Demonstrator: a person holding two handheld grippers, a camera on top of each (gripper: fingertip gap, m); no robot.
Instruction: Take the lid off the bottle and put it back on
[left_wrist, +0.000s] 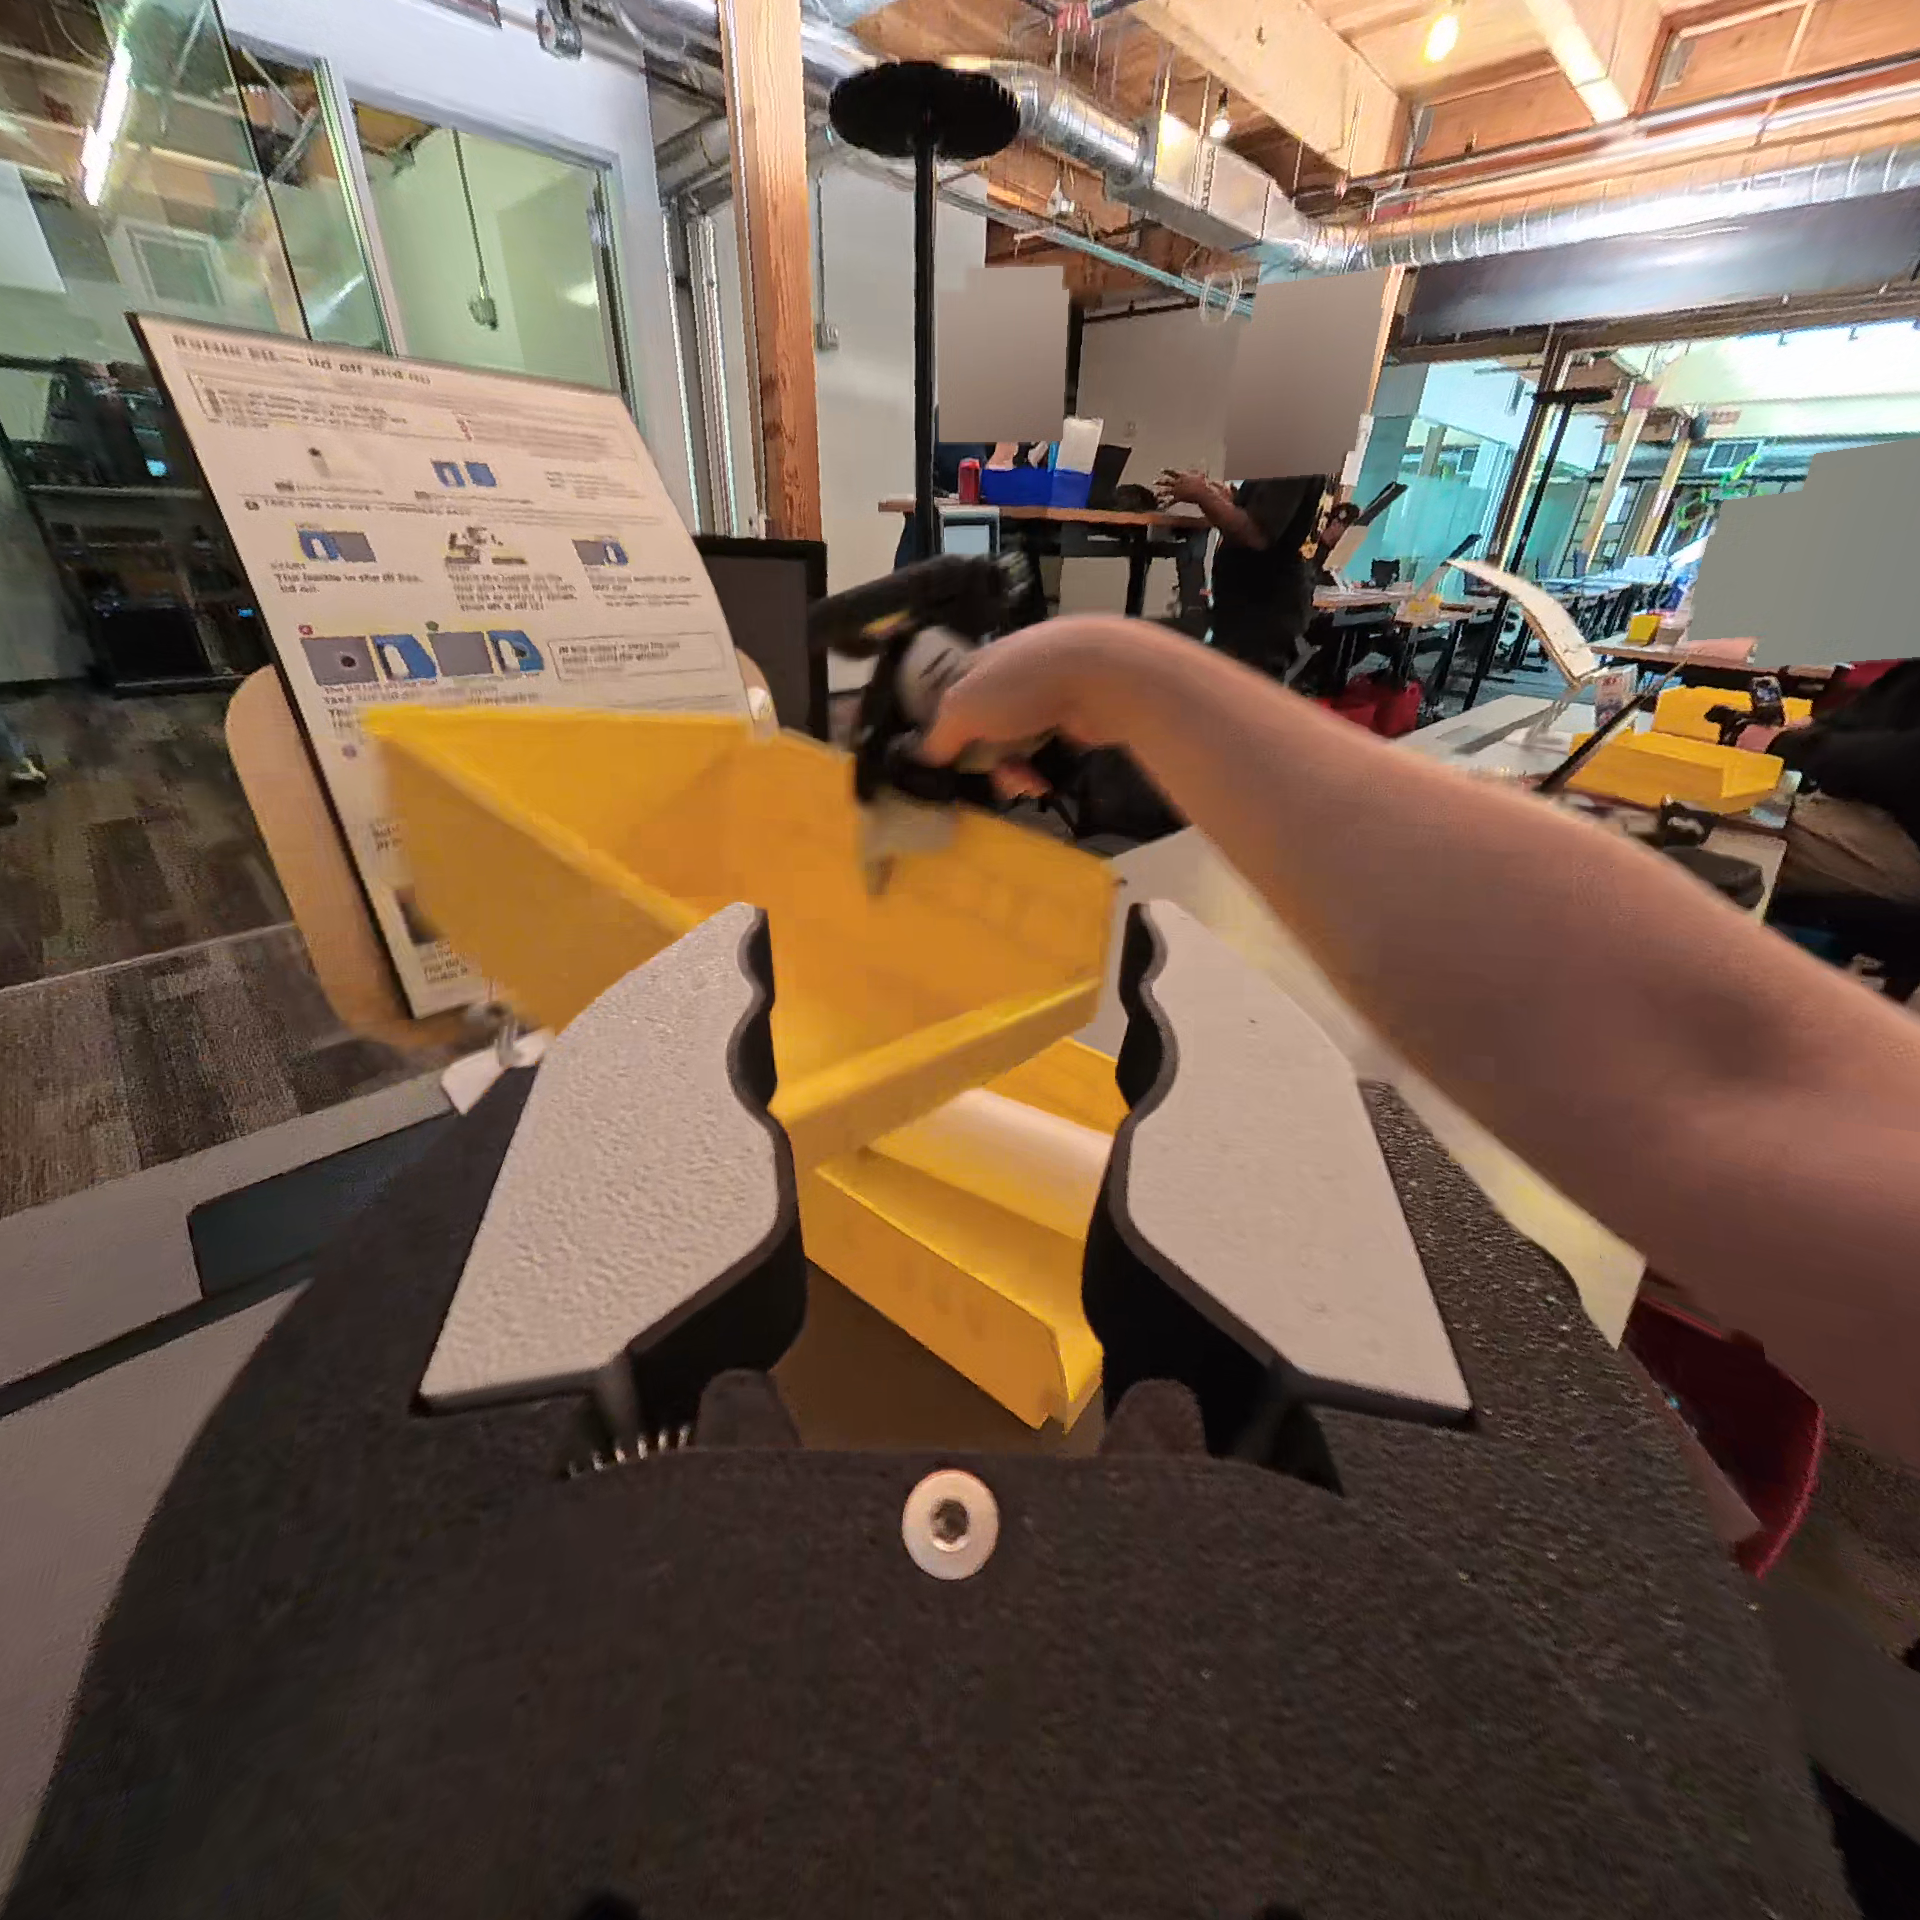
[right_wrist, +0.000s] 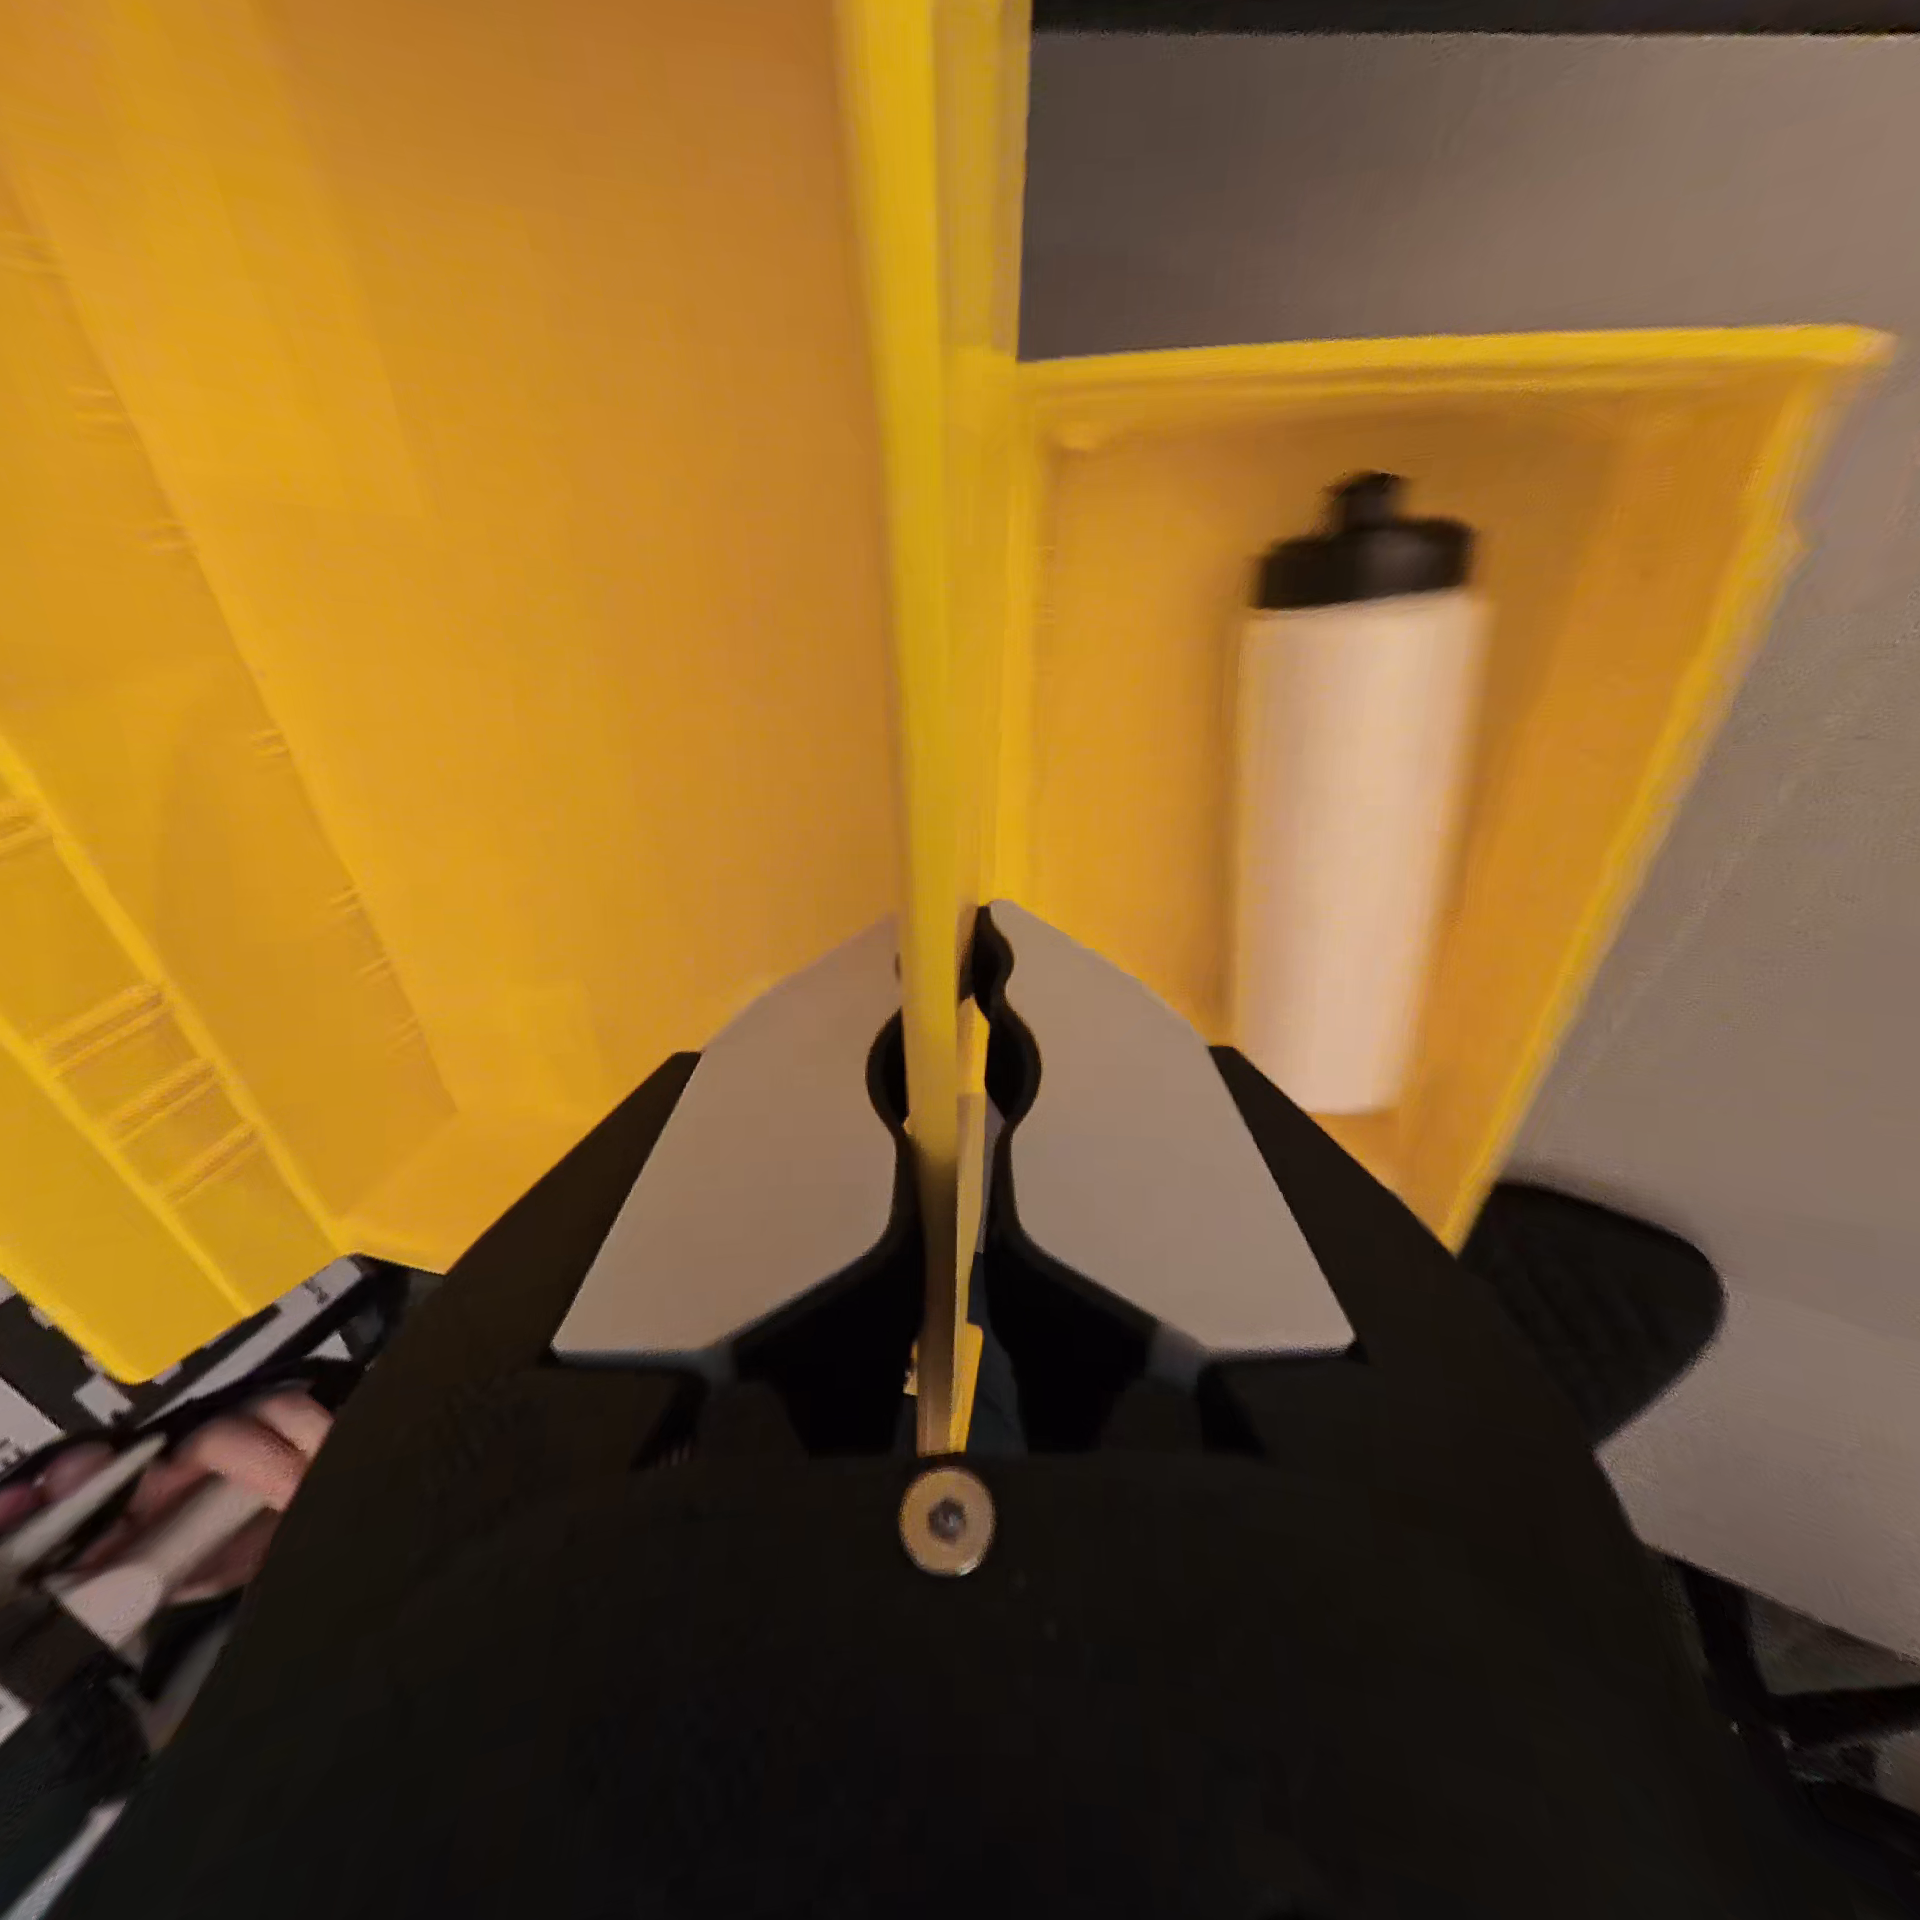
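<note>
The right gripper (right_wrist: 951, 935) has its fingers pinching the thin rim of a large yellow plastic bin (right_wrist: 468, 582); the wall runs straight up between the two fingers, which press against it from either side. From the left wrist view that same large yellow plastic bin (left_wrist: 644, 831) is seen lifted and tilted in the air, with the right gripper (left_wrist: 894, 842) clamped on its edge and a person's bare forearm (left_wrist: 1455, 935) stretching in from the right behind it.

The left gripper (left_wrist: 940, 935) has its fingers spread wide with nothing between them, only the bins farther off showing through the gap.

Only the right wrist view shows the task's object plainly: a white cylindrical bottle (right_wrist: 1351, 831) with its black lid (right_wrist: 1361, 556) on, lying on its side inside a smaller yellow plastic tray (right_wrist: 1704, 727), which rests on the grey tabletop (right_wrist: 1455, 187). From the left wrist view the smaller yellow plastic tray (left_wrist: 935, 1247) sits below the lifted bin, and just a pale blurred patch shows inside it; I cannot tell the lid there.

Only the left wrist view takes in the room: a white instruction board (left_wrist: 447, 582) propped upright behind the bins, a black pole stand (left_wrist: 923, 312), a wooden post (left_wrist: 774, 260), and other desks with a person farther back.
</note>
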